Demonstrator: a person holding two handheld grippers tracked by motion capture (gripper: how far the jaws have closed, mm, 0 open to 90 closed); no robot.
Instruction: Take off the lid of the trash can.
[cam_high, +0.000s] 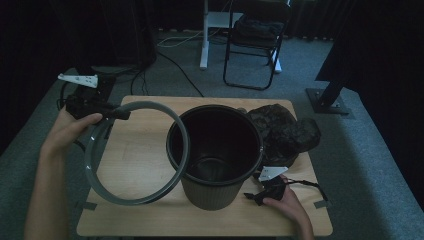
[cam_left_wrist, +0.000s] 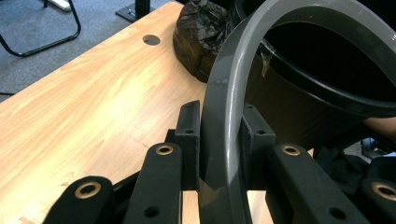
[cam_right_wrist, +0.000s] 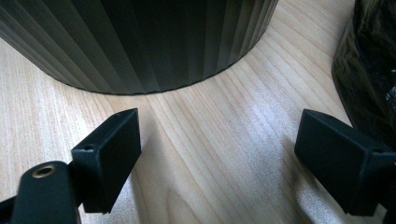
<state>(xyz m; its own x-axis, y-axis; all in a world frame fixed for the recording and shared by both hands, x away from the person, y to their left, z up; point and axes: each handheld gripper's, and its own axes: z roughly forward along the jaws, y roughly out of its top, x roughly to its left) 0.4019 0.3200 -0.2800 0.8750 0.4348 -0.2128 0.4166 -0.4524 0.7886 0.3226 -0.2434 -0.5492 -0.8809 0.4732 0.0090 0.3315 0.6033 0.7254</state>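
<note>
Looking down from the high view, I have the left claw (cam_high: 117, 114) clamped on the grey ring (cam_high: 136, 152), tilted against the black bin (cam_high: 215, 155) on the surface (cam_high: 140, 150). Left gripper view: pads (cam_left_wrist: 190, 140) squeeze the ring (cam_left_wrist: 224, 116). Right gripper view: my right claw (cam_right_wrist: 217, 154) gapes empty beside the bin (cam_right_wrist: 140, 42).

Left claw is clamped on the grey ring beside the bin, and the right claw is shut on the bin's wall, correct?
Not quite. The left claw is clamped on the grey ring beside the bin, but the right claw is open: the right gripper view shows its jaws wide apart over bare table, short of the bin.
</note>
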